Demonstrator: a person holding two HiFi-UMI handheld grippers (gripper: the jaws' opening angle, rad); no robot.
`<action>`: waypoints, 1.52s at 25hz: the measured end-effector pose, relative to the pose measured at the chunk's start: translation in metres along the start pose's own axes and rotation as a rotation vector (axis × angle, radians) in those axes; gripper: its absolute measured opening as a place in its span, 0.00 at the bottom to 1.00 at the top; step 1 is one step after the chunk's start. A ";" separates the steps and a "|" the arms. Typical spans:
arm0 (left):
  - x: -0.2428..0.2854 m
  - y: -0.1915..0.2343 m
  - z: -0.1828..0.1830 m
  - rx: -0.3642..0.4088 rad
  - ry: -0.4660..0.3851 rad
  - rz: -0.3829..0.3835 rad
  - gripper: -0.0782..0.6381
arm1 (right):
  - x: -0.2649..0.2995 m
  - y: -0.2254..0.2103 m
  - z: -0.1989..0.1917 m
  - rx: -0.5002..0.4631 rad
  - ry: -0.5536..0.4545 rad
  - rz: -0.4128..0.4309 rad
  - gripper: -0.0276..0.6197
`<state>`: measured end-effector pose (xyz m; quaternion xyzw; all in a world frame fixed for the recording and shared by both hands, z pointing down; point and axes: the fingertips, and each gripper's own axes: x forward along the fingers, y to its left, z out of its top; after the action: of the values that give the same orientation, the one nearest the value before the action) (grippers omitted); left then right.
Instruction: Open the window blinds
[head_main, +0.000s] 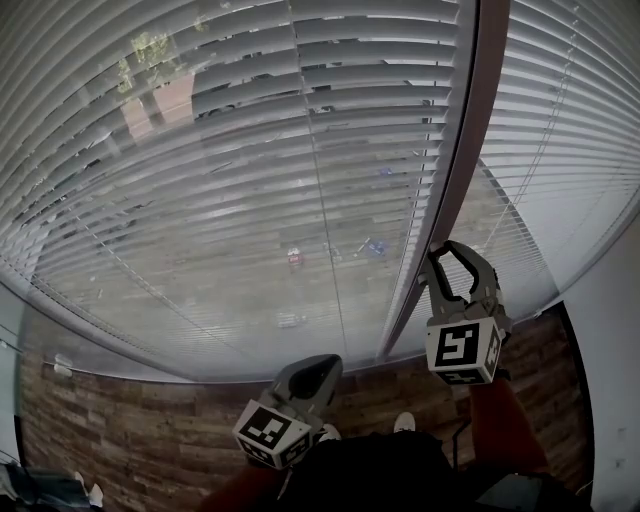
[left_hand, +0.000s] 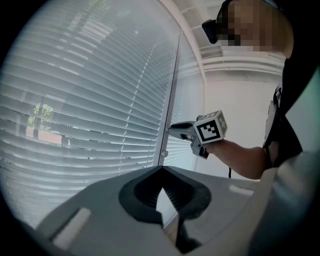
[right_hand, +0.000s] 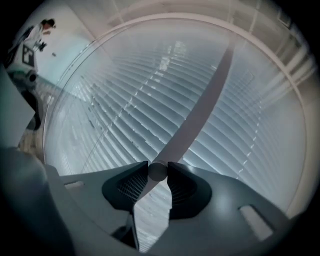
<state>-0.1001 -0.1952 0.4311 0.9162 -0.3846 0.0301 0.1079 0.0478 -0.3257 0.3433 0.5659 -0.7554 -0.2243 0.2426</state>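
Brown-looking tilt wand (head_main: 472, 140) is the whole story here, so that's where we've got the right gripper (head_main: 444, 256). It's clamped on the wand's bottom end, where it hangs between the two panels of blinds (head_main: 250, 180). In the right gripper view the wand's round tip sits right between the two pads, both pressing on it, nothing else in there. We're holding it low and roughly level. As far as we can judge, twisting the wand is what tilts the slats (head_main: 300, 120), and the free end is the easy bit to reach and roll.

Left gripper (head_main: 322, 365) is doing nothing: fingers pressed together on air, parked low near our body, well apart from the wand. Makes sense to us, since one hand is enough for a twist and the other would only get in the way.

Blinds themselves are lowered over the glass. The big panel left of the wand has its slats angled enough that we can see the street (head_main: 300, 260) and some trees (head_main: 150, 55) through them. The panel on the right looks more shut, mostly white. We'd call this partway open. The thing to watch is that smooth wand slipping in the pads.
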 end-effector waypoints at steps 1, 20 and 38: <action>0.001 0.000 -0.001 -0.002 0.001 0.001 0.11 | 0.000 0.001 -0.001 -0.067 0.010 -0.012 0.27; -0.005 0.002 0.000 -0.015 0.005 0.018 0.11 | -0.002 -0.010 0.001 0.582 -0.109 0.096 0.33; -0.002 0.002 0.000 -0.011 -0.001 0.017 0.11 | 0.003 -0.007 -0.006 0.431 -0.057 0.076 0.27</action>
<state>-0.1030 -0.1950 0.4314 0.9124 -0.3925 0.0286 0.1123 0.0559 -0.3312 0.3441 0.5692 -0.8132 -0.0642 0.1027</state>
